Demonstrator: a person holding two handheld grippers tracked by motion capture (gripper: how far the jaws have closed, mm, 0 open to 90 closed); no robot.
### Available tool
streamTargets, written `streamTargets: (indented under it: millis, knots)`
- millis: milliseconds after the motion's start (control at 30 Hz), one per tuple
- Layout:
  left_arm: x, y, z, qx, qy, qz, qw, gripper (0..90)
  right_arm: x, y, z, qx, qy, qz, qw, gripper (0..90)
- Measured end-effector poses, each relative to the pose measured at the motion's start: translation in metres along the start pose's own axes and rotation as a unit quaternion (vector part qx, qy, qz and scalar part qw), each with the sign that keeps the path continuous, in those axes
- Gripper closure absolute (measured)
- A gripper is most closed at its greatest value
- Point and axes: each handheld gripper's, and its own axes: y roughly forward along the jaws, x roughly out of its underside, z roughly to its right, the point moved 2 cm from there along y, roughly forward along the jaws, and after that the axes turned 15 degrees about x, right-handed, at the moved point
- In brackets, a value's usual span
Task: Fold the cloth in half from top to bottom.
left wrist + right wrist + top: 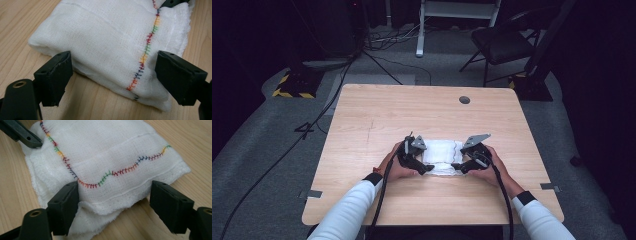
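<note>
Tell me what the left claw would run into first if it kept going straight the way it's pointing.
Most likely the folded white cloth: it lies just ahead of the open left claw, partly between its jaws. Past the cloth sits the other claw.

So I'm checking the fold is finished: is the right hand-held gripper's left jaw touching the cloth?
Touching. The right gripper view shows the right hand-held gripper open, its left jaw resting against the folded cloth.
</note>
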Motion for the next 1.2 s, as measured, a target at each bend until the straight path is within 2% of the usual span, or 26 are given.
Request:
streamTargets:
  millis: [167, 300, 500, 767, 967, 1033, 1200]
  knots:
    - [-0.004, -0.012, 0.009, -0.044, 0.025, 0.003, 0.9987, 18.5, -0.003, -0.009, -0.005, 0.014, -0.021, 0.011, 0.9996, 27.0]
    - [-0.004, -0.026, 0.015, -0.064, 0.026, 0.018, 0.9974, 19.9, -0.005, -0.017, -0.008, 0.022, -0.034, 0.017, 0.9990, 26.7]
    - [0.003, -0.042, 0.023, -0.089, 0.029, 0.001, 0.9956, 20.1, -0.002, -0.028, -0.007, 0.034, -0.037, 0.013, 0.9987, 25.7]
    - [0.017, -0.052, 0.036, -0.100, 0.031, -0.021, 0.9943, 20.1, 0.005, -0.047, -0.005, 0.049, -0.046, 0.021, 0.9975, 26.1]
    - [0.028, -0.059, 0.044, -0.117, 0.037, -0.035, 0.9918, 20.2, 0.016, -0.058, -0.002, 0.065, -0.049, 0.021, 0.9965, 26.3]
    - [0.032, -0.060, 0.045, -0.116, 0.033, -0.039, 0.9919, 19.9, 0.020, -0.062, 0.000, 0.065, -0.049, 0.026, 0.9964, 25.9]
    - [0.047, -0.065, 0.050, -0.129, 0.027, -0.050, 0.9900, 20.3, 0.034, -0.070, 0.005, 0.073, -0.043, 0.022, 0.9962, 25.6]
